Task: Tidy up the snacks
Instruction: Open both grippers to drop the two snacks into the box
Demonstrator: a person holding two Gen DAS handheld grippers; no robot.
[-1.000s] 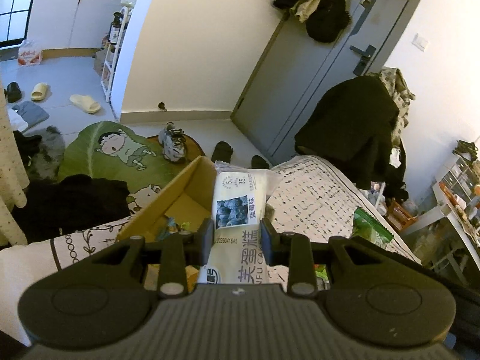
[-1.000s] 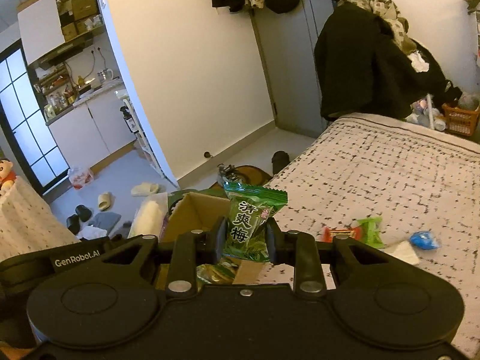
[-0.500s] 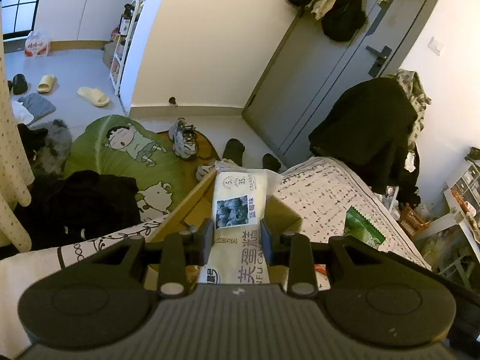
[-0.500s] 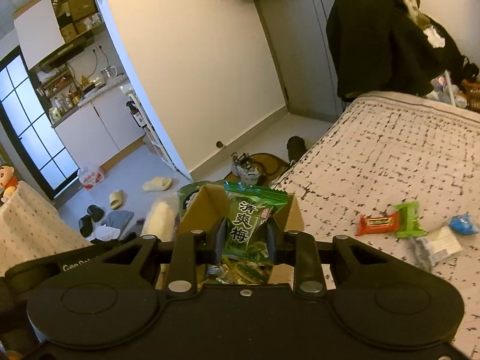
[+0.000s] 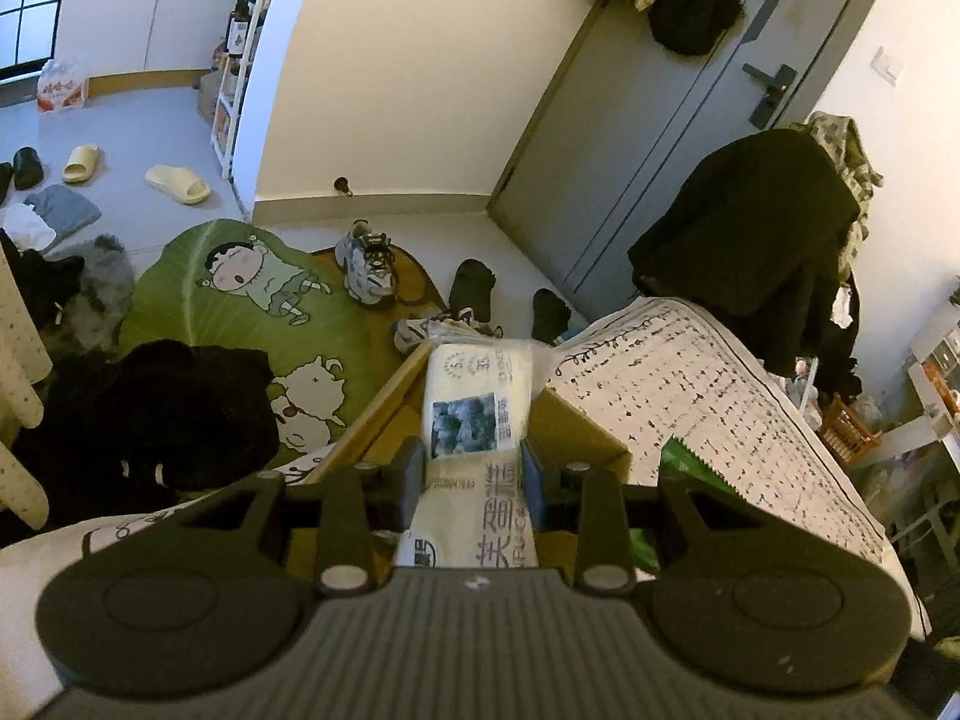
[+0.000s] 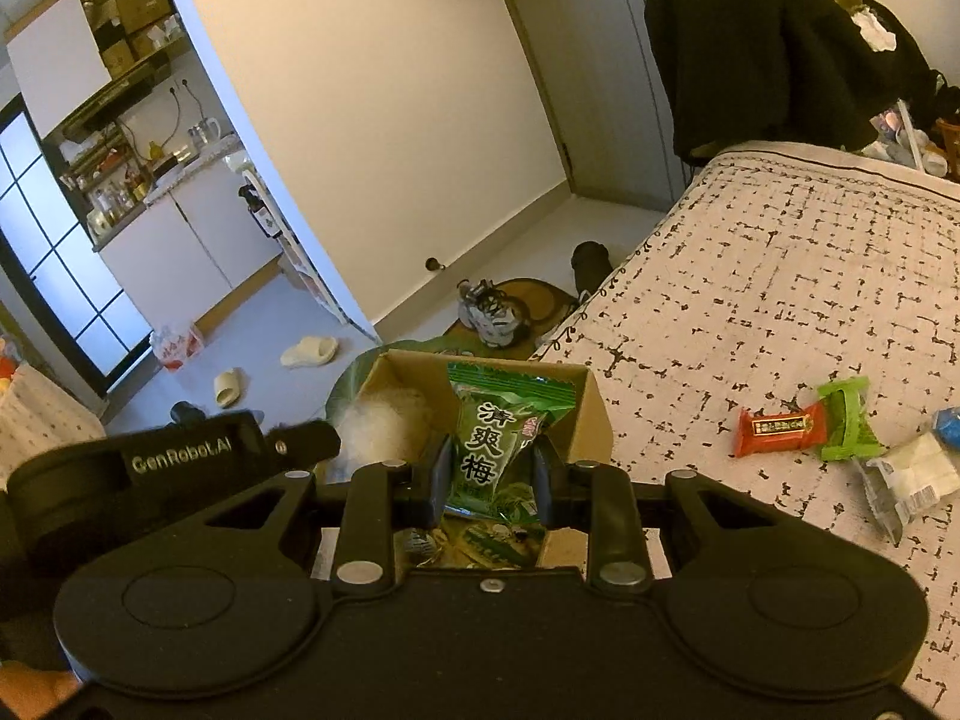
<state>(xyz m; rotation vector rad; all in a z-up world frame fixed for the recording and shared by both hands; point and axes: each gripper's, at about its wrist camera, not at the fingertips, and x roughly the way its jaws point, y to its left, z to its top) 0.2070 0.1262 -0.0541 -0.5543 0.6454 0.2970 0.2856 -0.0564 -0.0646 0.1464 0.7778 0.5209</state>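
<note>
My left gripper is shut on a white cake packet with a blueberry picture, held over the open cardboard box at the bed's corner. My right gripper is shut on a green plum-candy packet, held over the same box, which holds several snacks. The green packet's edge shows in the left wrist view. The left gripper's body shows beside the box in the right wrist view.
On the patterned bedspread lie a red bar, a green wrapper, a white packet and a blue one. Shoes, a green cartoon rug and dark clothes cover the floor.
Both grippers have moved forward and down over the box, each still holding its packet. The box now sits closer beneath both packets.
</note>
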